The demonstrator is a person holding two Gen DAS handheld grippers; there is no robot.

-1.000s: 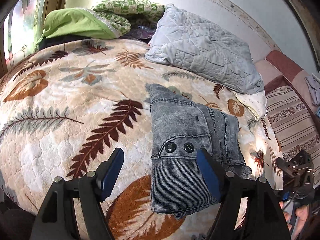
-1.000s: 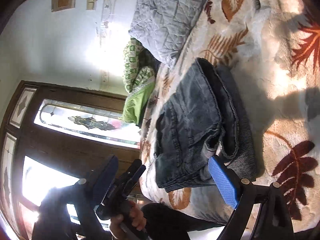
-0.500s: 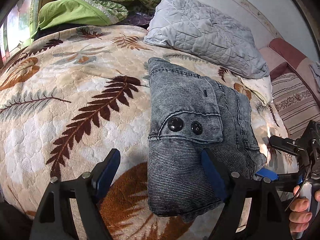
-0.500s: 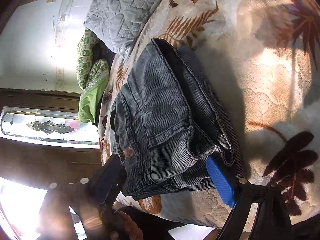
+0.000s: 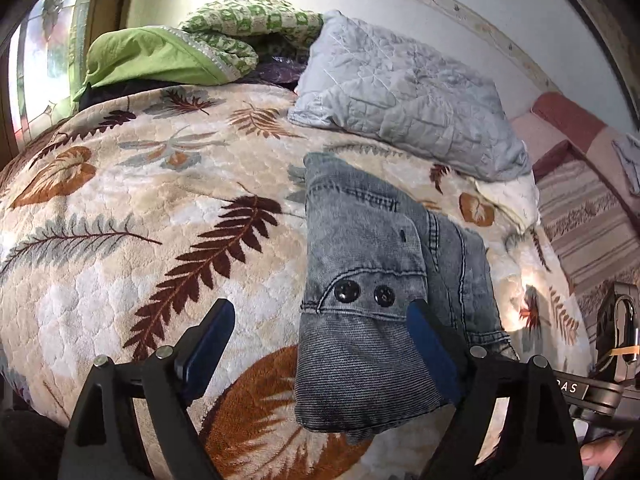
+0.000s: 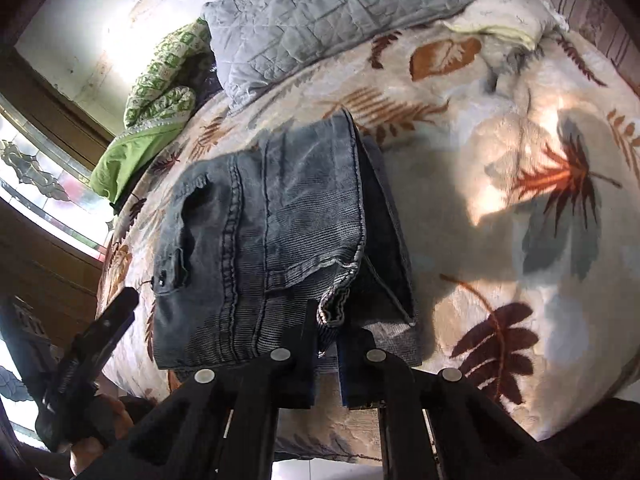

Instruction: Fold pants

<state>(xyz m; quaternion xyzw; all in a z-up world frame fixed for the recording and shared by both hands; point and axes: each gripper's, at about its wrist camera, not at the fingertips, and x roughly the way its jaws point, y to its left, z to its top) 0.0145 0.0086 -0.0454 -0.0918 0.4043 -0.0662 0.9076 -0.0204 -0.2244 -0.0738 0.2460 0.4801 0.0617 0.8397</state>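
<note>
The right gripper [image 6: 325,344] is clamped on the near hem of the folded pants [image 6: 280,220] at the bed's [image 6: 500,160] near edge. The left gripper [image 5: 320,340] is opening wide (nothing pinched), its right finger resting on the denim. Every layer should be gripped before lifting, or the fold may slip.

The right gripper [image 6: 326,354] covers the near hem of the pants [image 6: 272,232], so its hold there cannot be seen; the bed [image 5: 120,184] runs off frame.
</note>
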